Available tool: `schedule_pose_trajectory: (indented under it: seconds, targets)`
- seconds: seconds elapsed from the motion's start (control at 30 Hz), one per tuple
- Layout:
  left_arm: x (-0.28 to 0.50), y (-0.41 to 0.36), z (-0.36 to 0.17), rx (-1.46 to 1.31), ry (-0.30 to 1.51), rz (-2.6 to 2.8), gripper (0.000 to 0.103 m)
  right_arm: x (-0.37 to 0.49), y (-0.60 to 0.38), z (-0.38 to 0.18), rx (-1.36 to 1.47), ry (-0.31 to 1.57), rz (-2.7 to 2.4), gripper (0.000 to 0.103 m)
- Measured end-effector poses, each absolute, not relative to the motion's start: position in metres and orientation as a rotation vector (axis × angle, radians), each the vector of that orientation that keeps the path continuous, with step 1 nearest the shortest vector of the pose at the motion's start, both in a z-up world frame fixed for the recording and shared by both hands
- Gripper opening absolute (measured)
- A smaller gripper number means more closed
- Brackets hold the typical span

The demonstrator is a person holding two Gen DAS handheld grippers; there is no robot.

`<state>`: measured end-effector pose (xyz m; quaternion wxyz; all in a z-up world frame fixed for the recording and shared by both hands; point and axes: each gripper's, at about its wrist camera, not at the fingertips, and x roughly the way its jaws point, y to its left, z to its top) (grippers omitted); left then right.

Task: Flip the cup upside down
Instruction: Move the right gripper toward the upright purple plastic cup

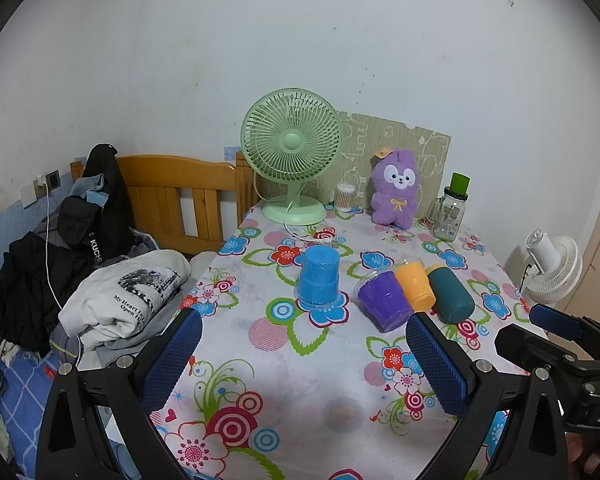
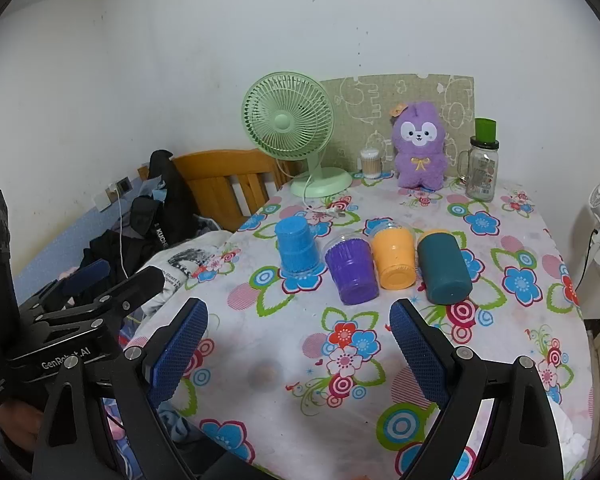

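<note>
Standing mouth-down on the tabletop (image 1: 284,360), the blue cup (image 1: 319,277) occupies the left end of a row of four cups near the middle of the flowered cloth. The purple cup (image 1: 384,300), the orange cup (image 1: 414,284) and the dark teal cup (image 1: 450,292) lie on their sides to its right, packed close against one another, with their bases turned toward the cameras.

The left hand-held gripper (image 1: 304,364) hangs above the near part of the tabletop with its blue pads (image 1: 172,360) spread wide apart and nothing between them; it is clear of every cup. The right hand-held gripper (image 2: 298,354) is likewise spread wide and empty, positioned short of the purple and orange cups without touching them. Each device is partly visible at the edge of the other's view.

Along the back edge stand a green fan (image 1: 292,148), a small jar of cotton swabs (image 1: 345,197), a purple plush toy (image 1: 396,188) and a glass jar with a green lid (image 1: 451,210). A white fan (image 1: 552,264) sits off the right edge of the tabletop. To the left, a bed (image 1: 20,380) with a wooden headboard carries a heap of clothes (image 1: 100,280).
</note>
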<state>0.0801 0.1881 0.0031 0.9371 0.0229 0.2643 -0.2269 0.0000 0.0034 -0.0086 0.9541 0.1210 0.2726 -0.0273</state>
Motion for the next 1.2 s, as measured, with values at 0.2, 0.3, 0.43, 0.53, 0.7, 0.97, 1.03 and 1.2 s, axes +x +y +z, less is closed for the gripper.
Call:
schedule_pose_trajectory:
  seconds: [0.2,0.3,0.43,0.53,0.7,0.97,1.03,1.2]
  targets:
    - [0.083,0.188,-0.003,0.052,0.552,-0.468,0.103,0.003,0.001,-0.011,0.252,0.564,-0.060,0.094]
    - [0.084,0.187,-0.004,0.054,0.557,-0.469,0.103,0.004,0.000,-0.011,0.254,0.566,-0.063,0.094]
    - [0.084,0.186,-0.005,0.055,0.561,-0.469,0.103,0.005,-0.001,-0.012,0.256,0.570,-0.065,0.094]
    - [0.085,0.185,-0.007,0.057,0.564,-0.469,0.103,0.007,-0.002,-0.013,0.260,0.576,-0.067,0.094]
    - [0.090,0.182,-0.010,0.062,0.582,-0.467,0.103,0.012,-0.003,-0.016,0.262,0.586,-0.069,0.094]
    - [0.101,0.176,-0.018,0.071,0.614,-0.460,0.103,0.025,-0.011,-0.026,0.275,0.617,-0.079,0.094]
    - [0.105,0.173,-0.021,0.076,0.623,-0.459,0.103,0.029,-0.014,-0.028,0.276,0.624,-0.084,0.094]
    - [0.117,0.164,-0.030,0.093,0.649,-0.459,0.103,0.045,-0.022,-0.036,0.275,0.649,-0.095,0.094]
